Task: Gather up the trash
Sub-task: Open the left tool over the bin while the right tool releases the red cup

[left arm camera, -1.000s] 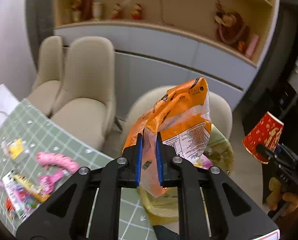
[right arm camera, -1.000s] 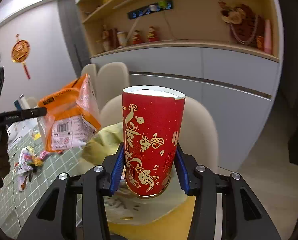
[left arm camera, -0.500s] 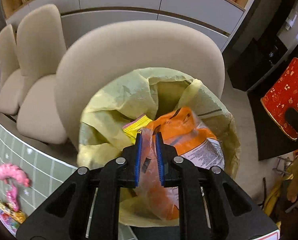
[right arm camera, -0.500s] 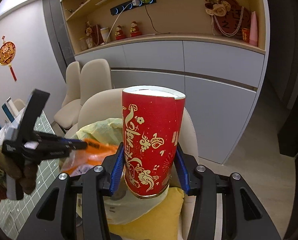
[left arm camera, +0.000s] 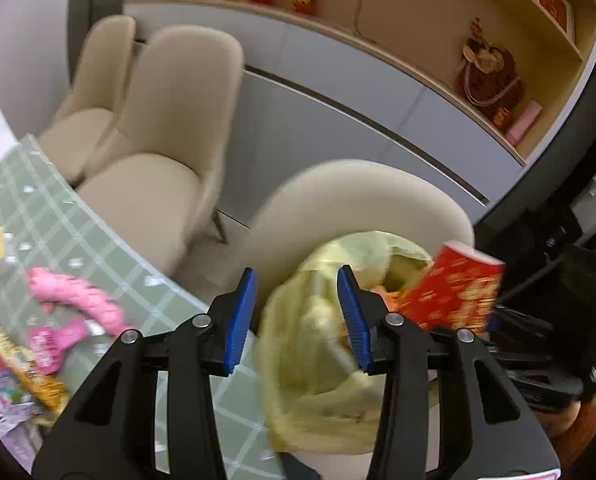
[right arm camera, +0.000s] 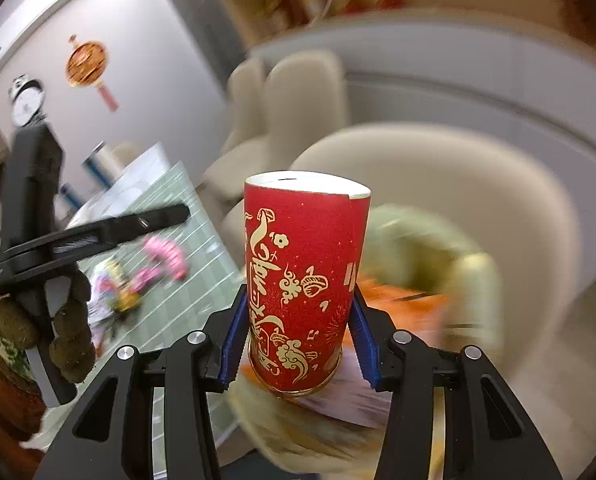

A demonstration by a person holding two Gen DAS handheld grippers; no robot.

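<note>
On the green checked tabletop (left arm camera: pixel 109 240), far left: pink wrappers (left arm camera: pixel 73 296) among loose packets. Left gripper (left arm camera: pixel 298 316): jaws just opened, nothing between the pads, yellow trash bag (left arm camera: pixel 318 380) behind them on a beige chair (left arm camera: pixel 358 200). Orange snack packet (left arm camera: pixel 386 294) inside the bag. Right gripper (right arm camera: pixel 298 336): clamped on the upright red paper cup (right arm camera: pixel 302 276), just above the bag's mouth.

We noted beige chairs (left arm camera: pixel 165 128) before grey cabinets (left arm camera: pixel 338 128), a wooden shelf (left arm camera: pixel 438 32) above, and a pale wall (right arm camera: pixel 137 60).
</note>
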